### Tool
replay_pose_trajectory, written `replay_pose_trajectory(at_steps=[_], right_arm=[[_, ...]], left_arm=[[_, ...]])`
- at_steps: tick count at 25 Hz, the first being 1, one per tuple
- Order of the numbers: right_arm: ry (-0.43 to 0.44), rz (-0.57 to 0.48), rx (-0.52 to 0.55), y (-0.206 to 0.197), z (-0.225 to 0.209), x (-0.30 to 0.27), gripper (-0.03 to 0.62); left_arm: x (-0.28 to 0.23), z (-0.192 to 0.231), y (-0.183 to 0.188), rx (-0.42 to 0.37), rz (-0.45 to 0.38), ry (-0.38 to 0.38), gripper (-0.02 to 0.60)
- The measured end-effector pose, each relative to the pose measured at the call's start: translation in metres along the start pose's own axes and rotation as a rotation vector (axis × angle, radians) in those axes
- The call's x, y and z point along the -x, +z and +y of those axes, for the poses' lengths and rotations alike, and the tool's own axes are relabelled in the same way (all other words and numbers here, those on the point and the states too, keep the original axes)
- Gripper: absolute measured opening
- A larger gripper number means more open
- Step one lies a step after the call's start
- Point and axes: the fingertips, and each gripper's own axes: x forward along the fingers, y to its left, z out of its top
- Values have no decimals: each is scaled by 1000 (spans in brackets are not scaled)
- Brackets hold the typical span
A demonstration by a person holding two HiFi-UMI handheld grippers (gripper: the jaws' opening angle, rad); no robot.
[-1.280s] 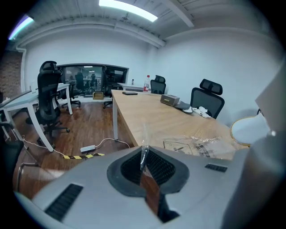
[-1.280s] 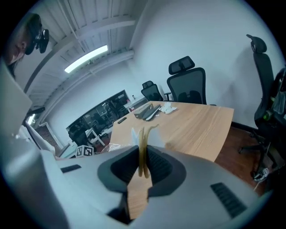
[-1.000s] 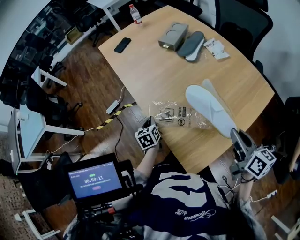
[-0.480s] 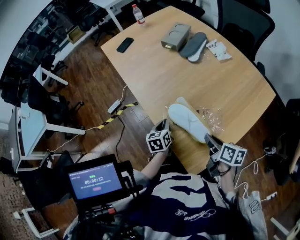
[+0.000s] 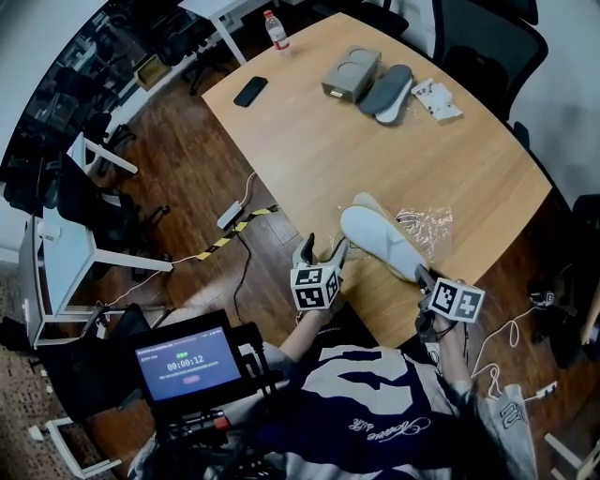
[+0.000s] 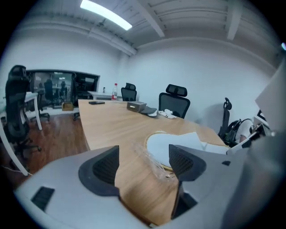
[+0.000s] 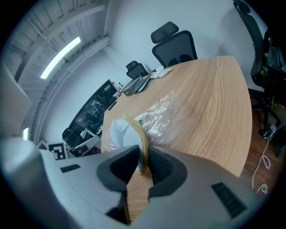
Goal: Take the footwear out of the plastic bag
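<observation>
A white slipper (image 5: pixel 382 240) with a tan sole edge lies near the front edge of the wooden table (image 5: pixel 375 141). The clear plastic bag (image 5: pixel 424 225) sits crumpled just behind it. My right gripper (image 5: pixel 422 277) holds the slipper's heel. In the right gripper view the slipper (image 7: pixel 127 134) stands on edge between the pads with the bag (image 7: pixel 165 112) beyond, and the jaws are starting to open. My left gripper (image 5: pixel 320 251) is at the table's near edge, left of the slipper. Its jaws are opening wide, gripping nothing. Past them lie the slipper (image 6: pixel 174 143) and a bag edge (image 6: pixel 154 163).
At the far end of the table are a grey box (image 5: pixel 350 73), a grey slipper pair (image 5: pixel 389 92) and a white packet (image 5: pixel 434 98). A black phone (image 5: pixel 248 90) and a bottle (image 5: pixel 277 28) are at the far left. Office chairs (image 5: pixel 487 47) ring the table.
The right gripper carried the slipper from the right edge toward the near middle, and the bag came along and crumpled. The left gripper let go of the bag and now stands open.
</observation>
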Motion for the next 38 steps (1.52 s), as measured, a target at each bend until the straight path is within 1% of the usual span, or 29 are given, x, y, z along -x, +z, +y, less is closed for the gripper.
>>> replay_pose_trajectory(at_steps=[1,2,4,5,6,7,9,11,12,13,15,17,19,22,24,28,30,31,34,36,38], right_arm=[[-7,0,-4,-1,-1,-1,61],[-2,1,-13,-2,-2,-3,63],[38,4,-48,-2,0,-6,63],[57,2,-55,-3,5,-7,63],[64,-2,-42,-4,10,-7,64],[59,-1,-6,-5,14,-7,70],[29,26,105,-10,19,-7,80],[-16,56,212,-15,19,-8,140],[-47,51,250,-15,16,-7,174],[-83,31,277,-14,12,-4,187],[-150,-26,311,-7,6,5,192],[-170,-76,317,1,8,16,193],[-143,-123,292,5,18,26,193],[-76,-181,246,2,42,37,193],[-32,-207,229,-4,58,42,192],[34,-243,217,-18,83,49,192],[51,-255,222,-22,96,55,189],[54,-261,228,-24,103,60,186],[57,-282,248,-25,117,73,180],[71,-288,256,-27,119,77,176],[78,-288,263,-32,120,85,168]], left_arm=[[5,6,9,-16,-34,17,337],[8,9,17,-10,-72,13,337],[9,9,29,57,-135,-30,337],[9,8,32,96,-152,-51,337],[11,7,34,126,-160,-68,337],[13,5,36,140,-161,-84,337],[14,-4,37,128,-150,-121,336],[14,-15,36,98,-136,-159,336],[14,-20,36,89,-132,-174,336],[14,-24,35,85,-130,-191,335],[15,-33,34,86,-126,-230,334],[17,-42,33,79,-121,-276,323],[20,-50,31,65,-108,-322,296],[24,-62,26,43,-82,-380,295],[30,-69,23,29,-72,-412,263],[41,-85,16,30,-58,-479,256],[51,-91,17,25,-62,-506,228],[58,-94,19,19,-66,-519,224],[79,-102,26,2,-85,-560,121],[88,-107,27,7,-101,-575,10],[97,-112,26,9,-109,-569,3]])
